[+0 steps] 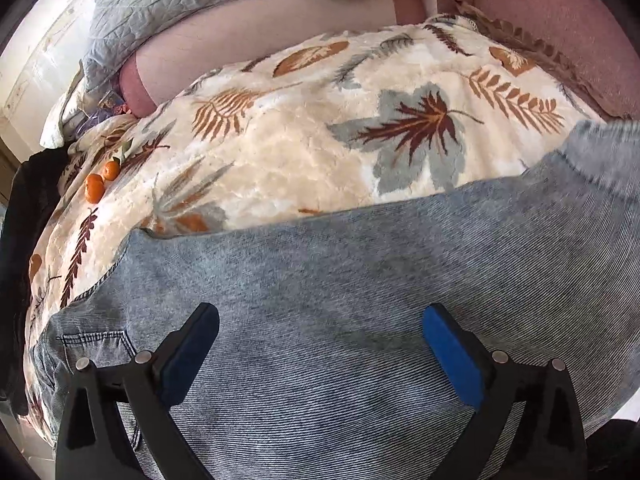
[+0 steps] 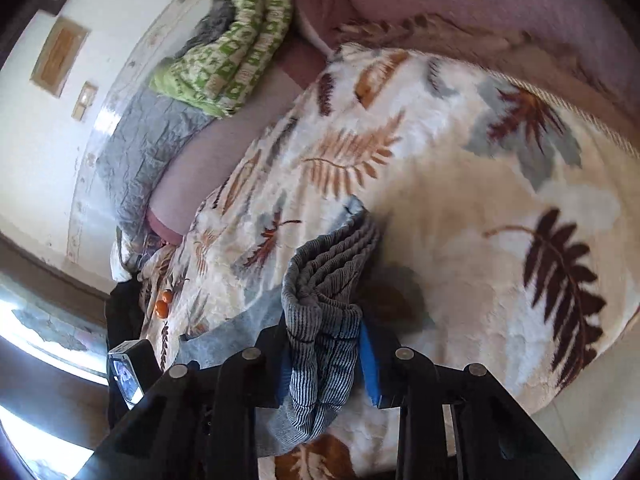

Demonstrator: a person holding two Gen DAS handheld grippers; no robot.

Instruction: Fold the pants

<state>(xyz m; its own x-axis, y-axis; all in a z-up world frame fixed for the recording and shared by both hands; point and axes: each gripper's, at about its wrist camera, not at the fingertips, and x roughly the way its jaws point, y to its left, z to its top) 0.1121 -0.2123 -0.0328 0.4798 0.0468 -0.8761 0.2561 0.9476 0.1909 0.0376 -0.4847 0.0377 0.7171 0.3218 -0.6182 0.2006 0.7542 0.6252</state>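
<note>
The pants (image 1: 320,280), faded blue denim, lie spread across the near side of the bed, on top of a plush cream blanket (image 1: 280,152) printed with brown, rust and grey leaves. The left gripper (image 1: 320,344) hangs just above the flat denim with its blue-padded fingers (image 1: 452,360) spread wide and nothing between them; a stitched pocket of the pants shows just beside its left finger. The right gripper (image 2: 324,364) is tilted over to one side, and its fingers (image 2: 370,364) are pinching a bunched, doubled-up fold of the pants (image 2: 320,320), the cloth gathered in ridges and standing up off the blanket (image 2: 460,220) while the rest trails down toward the bed. Two small oranges (image 1: 100,180) sit together near the far left edge of the blanket, well apart from the denim. Beyond the blanket, toward the wall, there is a crumpled grey quilt (image 1: 160,4) with a folded green-and-white patterned blanket (image 2: 236,48) resting at its end.
</note>
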